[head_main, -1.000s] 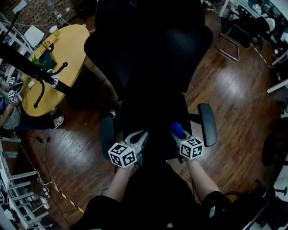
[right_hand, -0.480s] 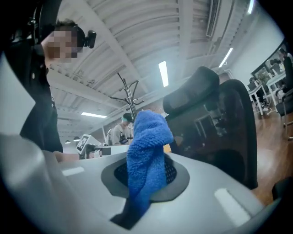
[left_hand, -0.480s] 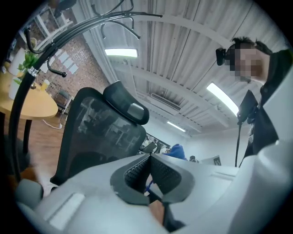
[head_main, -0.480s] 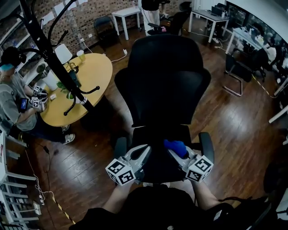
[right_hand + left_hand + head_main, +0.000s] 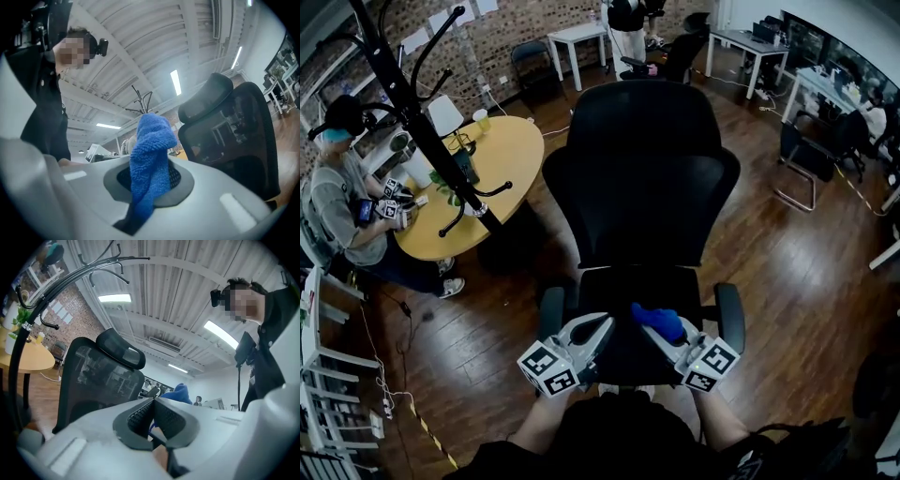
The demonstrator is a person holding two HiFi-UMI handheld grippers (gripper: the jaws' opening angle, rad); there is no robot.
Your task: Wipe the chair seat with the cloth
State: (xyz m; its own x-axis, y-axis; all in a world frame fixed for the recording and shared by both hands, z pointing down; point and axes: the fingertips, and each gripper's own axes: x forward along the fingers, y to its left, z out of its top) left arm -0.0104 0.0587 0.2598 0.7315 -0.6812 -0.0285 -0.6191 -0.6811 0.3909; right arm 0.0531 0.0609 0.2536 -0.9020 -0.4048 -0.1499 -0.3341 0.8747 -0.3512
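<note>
Holding: the right gripper has its jaws pinched on the blue cloth, which bunches up beyond the pads and hangs down out of the gap in the right gripper view.
Left gripper: jaws pressed together at the tips, with nothing between them.
Cloth position: over the near right part of the chair seat, just inside the right armrest; contact with the seat cannot be told.
Gripper spacing: both are over the seat's near edge, close to each other but apart, tips pointing far and slightly toward each other.
Seat edges: the left armrest bounds the left side and the right armrest the right side. The tall black backrest closes the far edge, and the person's dark clothing meets the near edge.
Room on the seat: a bare black stretch lies between the gripper tips and the foot of the backrest.
Left of the chair: a round yellow table and a black coat rack stand near, with a seated person at the table's left rim.
Right of the chair: open wooden floor, with another dark chair well apart at far right.
</note>
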